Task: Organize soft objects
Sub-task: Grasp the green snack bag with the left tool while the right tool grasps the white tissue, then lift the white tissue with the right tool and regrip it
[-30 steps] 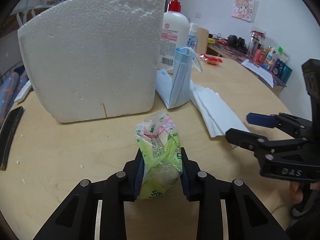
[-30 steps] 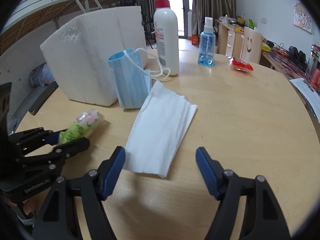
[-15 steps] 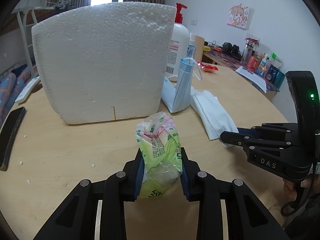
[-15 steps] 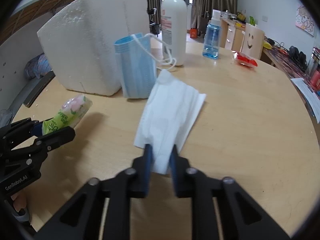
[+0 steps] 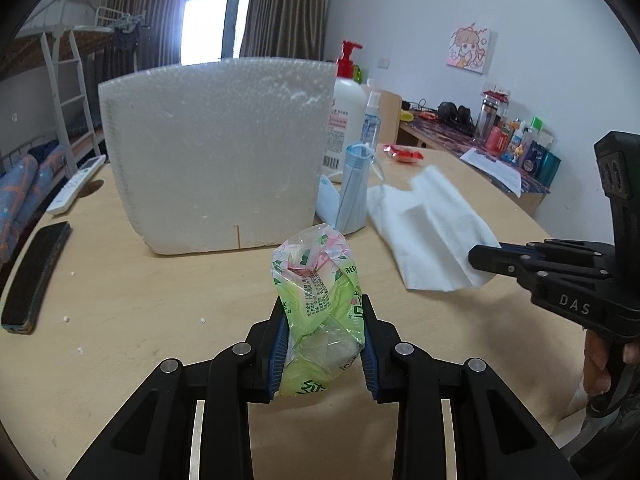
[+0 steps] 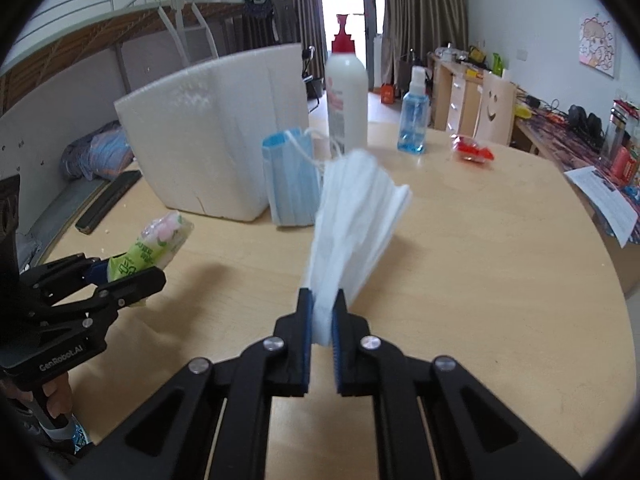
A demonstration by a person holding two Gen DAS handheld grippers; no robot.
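Pale wood forms the round surface (image 6: 460, 240), on which a foam block (image 6: 216, 136) and blue masks (image 6: 290, 180) are seen at 11 o'clock. A green tissue pack (image 5: 320, 312) is pinched by the left gripper (image 5: 322, 344). The right gripper (image 6: 320, 316) has just been closing, and a white tissue (image 6: 352, 220) is nipped and held off the wood. Both pickups appear done; a common spot for setting down is judged the next need.

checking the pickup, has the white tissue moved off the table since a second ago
Yes. The white tissue, flat beside the blue mask a second ago, now hangs lifted off the table from the right gripper, whose jaws just closed on it.
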